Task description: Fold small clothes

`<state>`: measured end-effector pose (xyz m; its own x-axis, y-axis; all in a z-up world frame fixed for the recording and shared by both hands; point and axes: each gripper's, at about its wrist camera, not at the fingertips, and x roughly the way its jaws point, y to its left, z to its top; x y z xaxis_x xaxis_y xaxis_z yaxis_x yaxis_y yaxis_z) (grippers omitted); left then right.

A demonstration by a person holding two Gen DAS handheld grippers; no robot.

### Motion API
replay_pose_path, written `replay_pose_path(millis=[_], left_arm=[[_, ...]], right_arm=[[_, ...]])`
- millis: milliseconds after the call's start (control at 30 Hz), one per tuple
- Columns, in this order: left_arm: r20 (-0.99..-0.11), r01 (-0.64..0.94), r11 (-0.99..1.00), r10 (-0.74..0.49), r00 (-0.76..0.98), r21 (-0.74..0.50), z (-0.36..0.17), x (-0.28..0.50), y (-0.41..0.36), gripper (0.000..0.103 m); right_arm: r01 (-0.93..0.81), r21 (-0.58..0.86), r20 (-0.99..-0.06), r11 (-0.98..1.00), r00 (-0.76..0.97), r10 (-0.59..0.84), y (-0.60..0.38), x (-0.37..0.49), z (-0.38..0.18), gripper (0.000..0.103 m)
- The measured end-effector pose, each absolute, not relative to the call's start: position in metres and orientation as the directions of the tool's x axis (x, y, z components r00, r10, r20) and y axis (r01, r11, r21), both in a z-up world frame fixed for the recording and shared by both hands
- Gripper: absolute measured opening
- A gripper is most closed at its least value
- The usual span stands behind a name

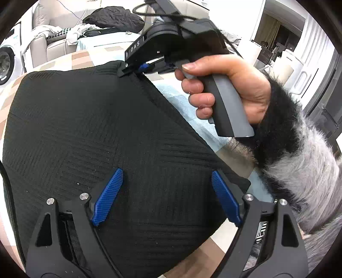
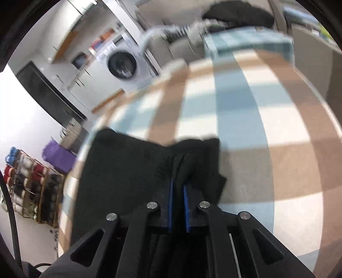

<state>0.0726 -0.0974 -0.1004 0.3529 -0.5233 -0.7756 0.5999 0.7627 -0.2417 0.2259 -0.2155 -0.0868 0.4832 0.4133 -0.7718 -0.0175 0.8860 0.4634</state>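
A black ribbed garment (image 1: 85, 128) lies spread on the checked table cover (image 1: 79, 59). My left gripper (image 1: 166, 181) hovers over its near part, blue pads wide apart with only flat cloth beneath them. At the garment's far corner my right gripper (image 1: 128, 71), held by a hand (image 1: 230, 85) in a furry sleeve, pinches the cloth edge. In the blurred right wrist view, my right gripper (image 2: 179, 181) is shut on a bunched fold of the black garment (image 2: 128, 166), its blue pads (image 2: 171, 192) nearly together.
The checked cover (image 2: 245, 128) stretches beyond the garment to the right. A washing machine (image 2: 124, 66) and shelves stand at the back. A sofa with a dark pile of clothes (image 1: 113, 18) lies behind the table. A basket of yarn (image 2: 27, 184) sits on the floor at left.
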Motion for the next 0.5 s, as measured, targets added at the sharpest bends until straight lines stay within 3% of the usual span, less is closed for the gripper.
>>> replay_pose_path(millis=[133,200,300,500], left_arm=[[-0.768,0.586,0.764,-0.538,0.348,-0.270,-0.097,0.066,-0.087,0.083],[-0.762,0.564,0.771,-0.547,0.348,-0.296,-0.094,0.068,-0.080,0.083],[-0.754,0.535,0.791,-0.538,0.377,-0.297,-0.088,0.069,-0.067,0.083],[-0.741,0.450,0.853,-0.478,0.472,-0.264,-0.079,0.076,-0.028,0.083]], right_arm=[[-0.002,0.564,-0.717,0.826,0.495,0.491,-0.227,0.213,-0.079,0.021],[-0.024,0.574,-0.709,0.819,0.485,0.511,-0.225,0.197,-0.073,0.021],[-0.079,0.582,-0.701,0.809,0.456,0.548,-0.217,0.165,-0.068,0.030],[-0.103,0.613,-0.693,0.783,0.405,0.596,-0.204,0.111,-0.080,0.031]])
